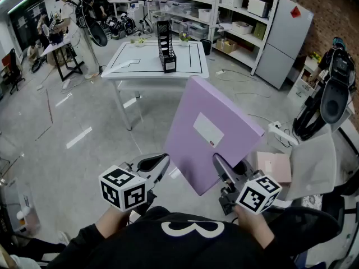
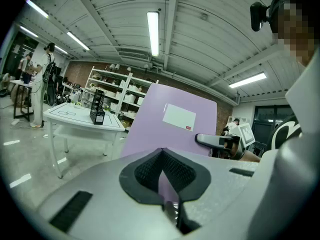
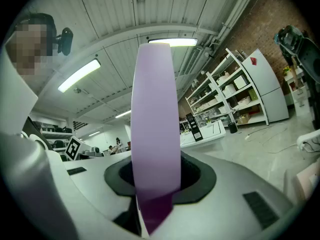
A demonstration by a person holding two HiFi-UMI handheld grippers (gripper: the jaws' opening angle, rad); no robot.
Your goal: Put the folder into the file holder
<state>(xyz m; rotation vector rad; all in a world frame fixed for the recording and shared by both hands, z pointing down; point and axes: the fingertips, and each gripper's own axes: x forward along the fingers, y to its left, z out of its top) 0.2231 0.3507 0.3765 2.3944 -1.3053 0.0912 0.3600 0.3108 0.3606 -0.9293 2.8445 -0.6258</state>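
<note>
The right claw (image 1: 217, 164) is clamped on the lower right edge of the purple folder (image 1: 224, 111), its jaws held partly apart by the folder's thickness. It carries the folder tilted up in the air. The left claw (image 1: 160, 161) sits at the folder's lower left edge with its tips together and seemingly nothing pinched; whether it touches the folder is unclear. Well beyond the folder, the black file holder (image 1: 166, 46) stands upright and empty on the white table (image 1: 129, 60). The folder is lifted, but the carry across and the insertion are judged not yet done.
</note>
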